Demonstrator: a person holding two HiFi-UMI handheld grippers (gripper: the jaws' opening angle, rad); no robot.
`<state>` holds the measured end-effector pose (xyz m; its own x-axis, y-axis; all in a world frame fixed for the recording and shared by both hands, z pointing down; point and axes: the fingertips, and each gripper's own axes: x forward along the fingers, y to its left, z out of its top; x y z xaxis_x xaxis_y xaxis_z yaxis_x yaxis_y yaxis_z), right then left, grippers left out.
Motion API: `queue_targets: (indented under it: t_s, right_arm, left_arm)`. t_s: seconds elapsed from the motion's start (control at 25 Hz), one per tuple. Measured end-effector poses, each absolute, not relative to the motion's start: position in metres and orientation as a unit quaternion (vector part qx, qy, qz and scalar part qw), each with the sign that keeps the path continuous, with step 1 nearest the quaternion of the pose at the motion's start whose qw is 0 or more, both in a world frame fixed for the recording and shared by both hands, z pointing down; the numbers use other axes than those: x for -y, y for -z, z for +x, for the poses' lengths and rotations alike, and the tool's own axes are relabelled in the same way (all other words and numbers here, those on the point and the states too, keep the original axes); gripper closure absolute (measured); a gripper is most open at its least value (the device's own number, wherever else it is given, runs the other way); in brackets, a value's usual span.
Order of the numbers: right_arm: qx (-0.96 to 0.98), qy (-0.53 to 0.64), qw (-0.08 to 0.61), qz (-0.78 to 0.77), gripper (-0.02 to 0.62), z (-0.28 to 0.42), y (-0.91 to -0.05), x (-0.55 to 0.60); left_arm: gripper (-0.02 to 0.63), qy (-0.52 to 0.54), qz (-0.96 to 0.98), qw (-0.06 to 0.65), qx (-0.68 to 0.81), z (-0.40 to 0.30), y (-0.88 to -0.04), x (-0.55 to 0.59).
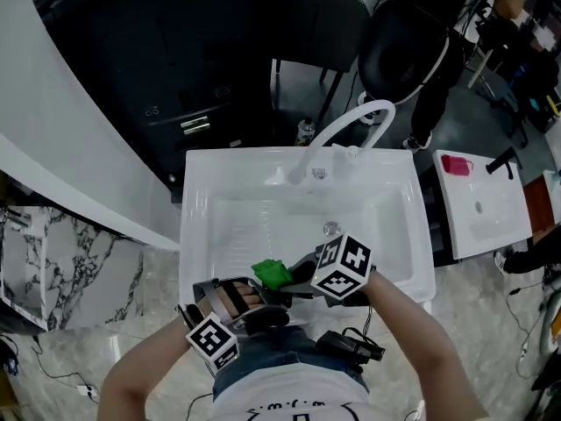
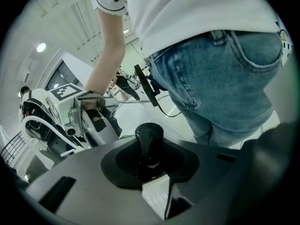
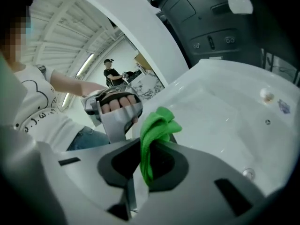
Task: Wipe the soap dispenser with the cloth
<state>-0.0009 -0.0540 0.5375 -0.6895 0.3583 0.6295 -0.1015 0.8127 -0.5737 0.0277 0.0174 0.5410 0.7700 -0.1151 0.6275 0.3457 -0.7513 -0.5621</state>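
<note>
Over the sink's (image 1: 263,158) front edge, the left gripper (image 2: 150,167) clamps the soap dispenser (image 2: 149,137) steady. The right gripper (image 3: 147,165) pinches the green cloth (image 3: 157,125), leaving its bunched end free for wiping.

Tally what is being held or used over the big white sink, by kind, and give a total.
Grippers: 2, the left gripper and the right gripper
Green cloth: 1, pinched in the right gripper's jaws
Soap dispenser: 1, black pump top, held in the left gripper's jaws
Total: 4
</note>
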Motion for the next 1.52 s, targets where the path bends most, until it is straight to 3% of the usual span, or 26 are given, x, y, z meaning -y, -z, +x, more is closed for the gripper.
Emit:
queue_targets:
  t_s: [0.36,0.56,0.84,1.16,1.52]
  right_arm:
    - [0.842,-0.358,0.405,-0.003,0.549,0.000,-0.581,0.094]
    - [0.845,-0.317,0.430,0.011,0.549,0.001,-0.583,0.096]
    - [0.877,-0.303,0.367,-0.064,0.549,-0.022,-0.529,0.067]
    - [0.841,-0.362,0.390,-0.097,0.551,-0.049,-0.545,0.059]
    - [0.818,-0.380,0.433,-0.007,0.551,-0.045,-0.599,0.098]
  left_arm:
    - [0.503,0.327,-0.882,0.335,0.051,0.022,-0.538,-0.017]
    - [0.503,0.327,-0.879,0.342,0.058,0.021,-0.539,-0.020]
    - [0.503,0.324,-0.877,0.349,0.064,0.022,-0.540,-0.021]
    - [0.505,0.327,-0.876,0.347,0.071,0.022,-0.541,-0.024]
    - [0.505,0.324,-0.882,0.337,0.056,0.023,-0.540,-0.021]
